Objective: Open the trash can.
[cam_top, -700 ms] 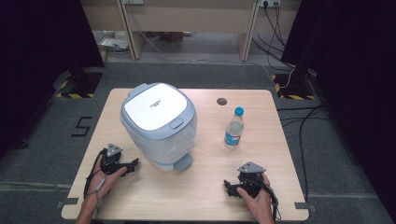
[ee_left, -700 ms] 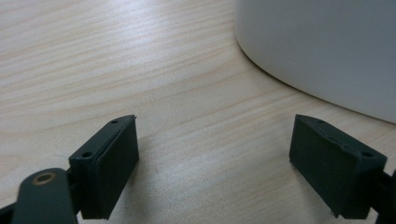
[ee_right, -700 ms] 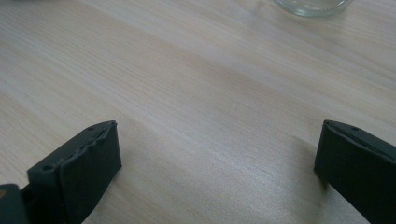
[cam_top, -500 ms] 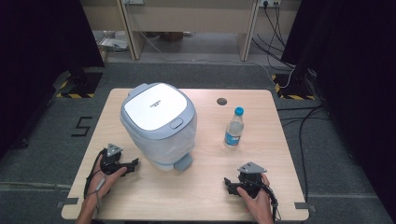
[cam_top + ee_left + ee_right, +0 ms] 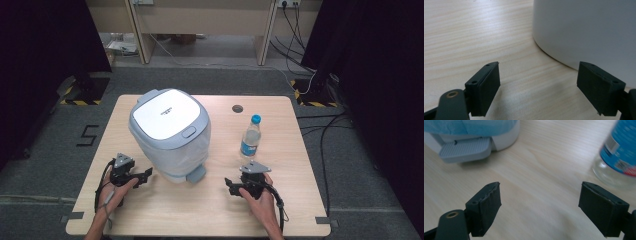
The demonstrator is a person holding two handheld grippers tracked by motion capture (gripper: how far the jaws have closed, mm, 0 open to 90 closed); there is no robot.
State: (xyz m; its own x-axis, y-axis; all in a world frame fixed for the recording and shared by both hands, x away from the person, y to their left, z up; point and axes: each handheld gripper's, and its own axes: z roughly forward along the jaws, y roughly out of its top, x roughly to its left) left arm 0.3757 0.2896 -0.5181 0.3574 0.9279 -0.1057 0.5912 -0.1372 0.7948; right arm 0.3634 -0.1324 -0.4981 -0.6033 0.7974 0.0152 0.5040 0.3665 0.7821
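Resting low on the pale wooden bench (image 5: 210, 210), the left gripper (image 5: 146, 175) has its fingers (image 5: 482, 87) spread wide with nothing between them, just beside the white wall of the grey-and-white plastic pedal bin (image 5: 170, 132), not touching. Over on the right, the right gripper (image 5: 229, 184) sits with fingers (image 5: 484, 208) equally wide and empty, the bin's grey pedal (image 5: 465, 151) ahead and the clear plastic water bottle with blue cap and label (image 5: 250, 137) standing upright nearby.
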